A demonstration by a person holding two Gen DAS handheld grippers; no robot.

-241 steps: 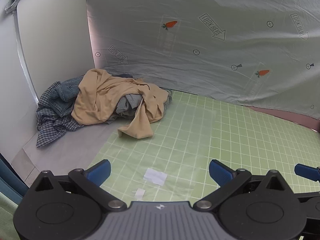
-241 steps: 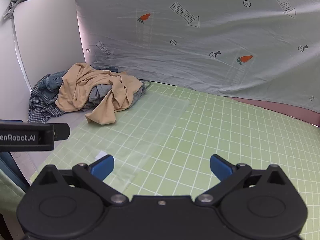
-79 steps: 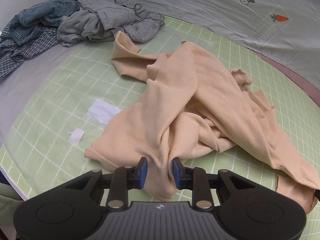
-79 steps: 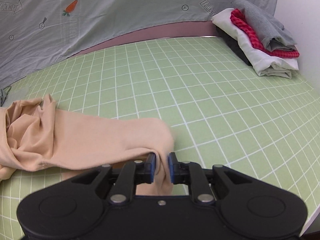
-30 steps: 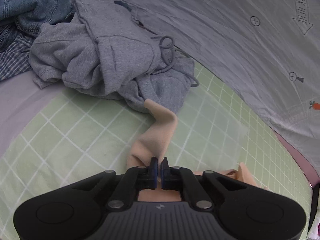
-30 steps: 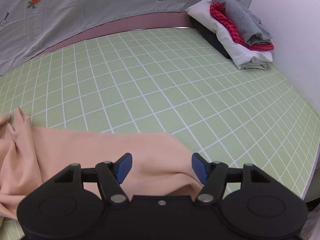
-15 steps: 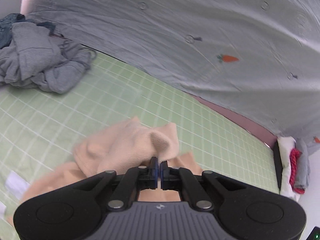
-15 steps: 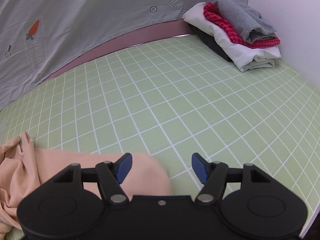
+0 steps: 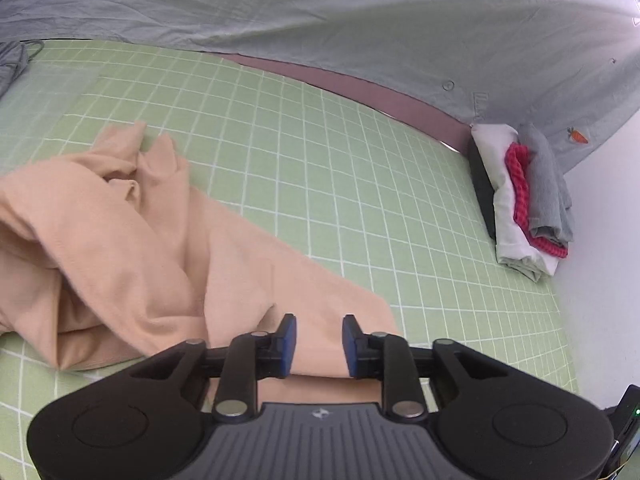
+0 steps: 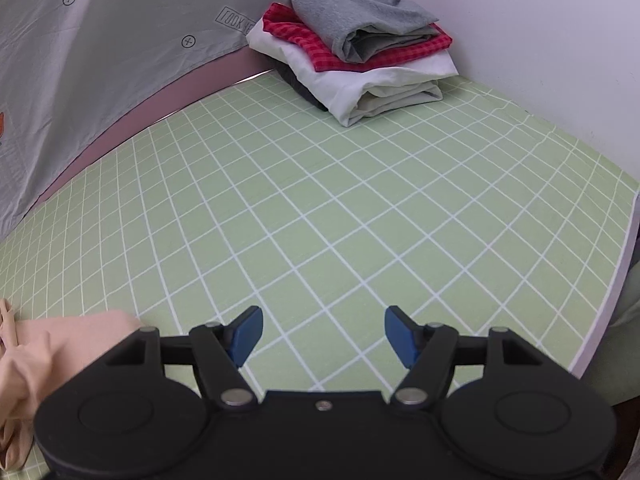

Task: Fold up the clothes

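A crumpled beige garment [image 9: 132,248] lies on the green grid mat [image 9: 360,184], bunched at the left with one part stretched toward the camera. My left gripper [image 9: 318,340] is open just over the near end of that stretched part, with the cloth lying between and under the blue pads, not pinched. My right gripper [image 10: 322,338] is open and empty over bare mat [image 10: 360,208]. The garment's edge [image 10: 44,344] shows at the lower left of the right wrist view, beside the right gripper's left finger.
A stack of folded clothes [image 10: 356,48], grey on red check on white on dark, sits in the far right corner by the white wall; it also shows in the left wrist view [image 9: 524,204]. A grey printed sheet [image 9: 360,28] hangs behind. A grey hoodie's edge [image 9: 12,64] is far left. The mat's right edge [image 10: 612,288] is close.
My left gripper has opened and let go of the beige cloth, and it has swung right toward the folded stack. My right gripper stays open and has turned further right, away from the garment.
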